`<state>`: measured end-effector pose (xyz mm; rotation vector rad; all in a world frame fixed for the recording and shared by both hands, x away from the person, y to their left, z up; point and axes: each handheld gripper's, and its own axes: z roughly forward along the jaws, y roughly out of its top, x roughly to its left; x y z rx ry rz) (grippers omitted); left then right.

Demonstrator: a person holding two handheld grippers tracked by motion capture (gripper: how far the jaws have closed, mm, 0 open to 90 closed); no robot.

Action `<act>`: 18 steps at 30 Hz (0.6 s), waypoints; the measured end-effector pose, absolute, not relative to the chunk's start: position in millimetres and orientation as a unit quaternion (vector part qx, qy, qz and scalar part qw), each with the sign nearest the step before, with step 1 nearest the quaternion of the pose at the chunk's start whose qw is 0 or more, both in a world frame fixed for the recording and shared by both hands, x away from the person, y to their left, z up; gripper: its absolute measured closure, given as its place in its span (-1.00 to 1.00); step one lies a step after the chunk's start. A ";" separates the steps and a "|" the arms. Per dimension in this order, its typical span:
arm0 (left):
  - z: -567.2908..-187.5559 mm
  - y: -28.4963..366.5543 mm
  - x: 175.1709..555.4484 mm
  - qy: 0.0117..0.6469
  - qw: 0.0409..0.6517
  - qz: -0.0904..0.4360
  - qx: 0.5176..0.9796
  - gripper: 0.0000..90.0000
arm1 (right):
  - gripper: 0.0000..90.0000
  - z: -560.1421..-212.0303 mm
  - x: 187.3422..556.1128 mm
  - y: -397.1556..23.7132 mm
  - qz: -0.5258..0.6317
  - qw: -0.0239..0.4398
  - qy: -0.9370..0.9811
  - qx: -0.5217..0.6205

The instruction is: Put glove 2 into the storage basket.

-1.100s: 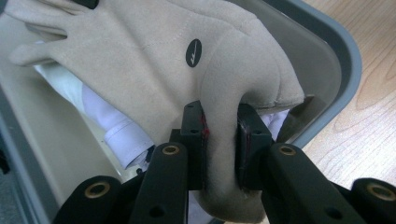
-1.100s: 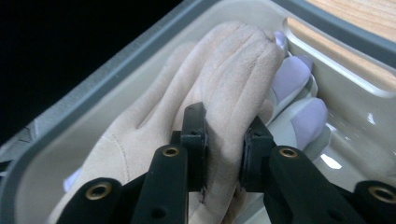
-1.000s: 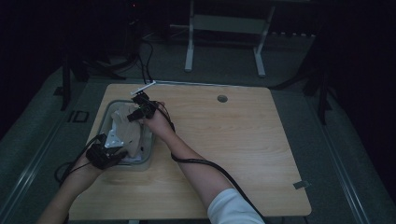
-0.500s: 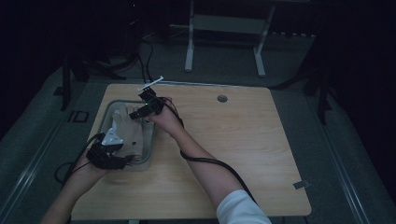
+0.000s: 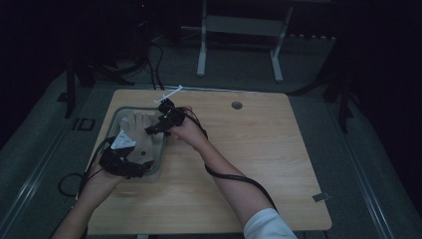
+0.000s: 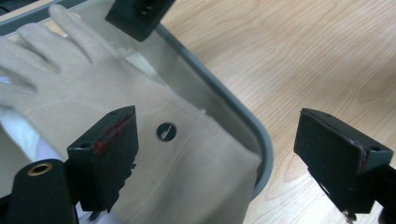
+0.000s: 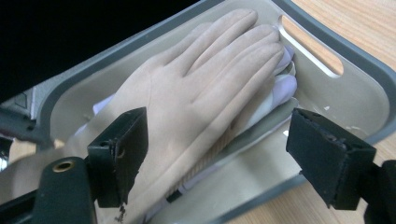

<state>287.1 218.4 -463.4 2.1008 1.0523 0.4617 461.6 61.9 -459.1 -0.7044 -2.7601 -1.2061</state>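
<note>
A beige glove [image 7: 196,88] lies flat, fingers spread, in a grey tray [image 7: 373,70] on top of a white glove [image 7: 285,84]. My right gripper [image 7: 224,130] hovers over its palm. The jaws have just been opening and stand wide, with the pads off the fabric. My left gripper [image 6: 219,135] is over the beige glove's cuff [image 6: 201,168], beside a small dark button [image 6: 166,131]. Its jaws have also just been opening, and nothing is pinched. From above, the left gripper [image 5: 137,167] is at the tray's [image 5: 115,119] near end and the right gripper [image 5: 157,127] at its right side.
The tray sits at the left of a wooden table [image 5: 259,149]. A white stick-like object [image 5: 169,93] lies at the table's far edge, and a round cable hole [image 5: 237,105] is further right. The tray has a handle slot [image 7: 310,44]. Cables trail from both grippers.
Both grippers' jaws went from nearly shut to wide open, leaving the beige glove lying in the tray. The right hand shifted a little to the right and both hands lifted slightly.
</note>
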 end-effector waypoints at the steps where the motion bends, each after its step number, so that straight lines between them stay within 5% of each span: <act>1: -462.6 216.0 287.4 0.407 0.366 0.179 0.818 -0.68 | -0.54 -458.1 460.1 59.3 -0.390 0.020 -0.893 -0.224; 18: -467.2 167.1 294.0 0.354 0.399 0.166 0.829 -0.68 | -0.54 -456.8 442.0 9.9 -0.400 0.000 -0.892 -0.211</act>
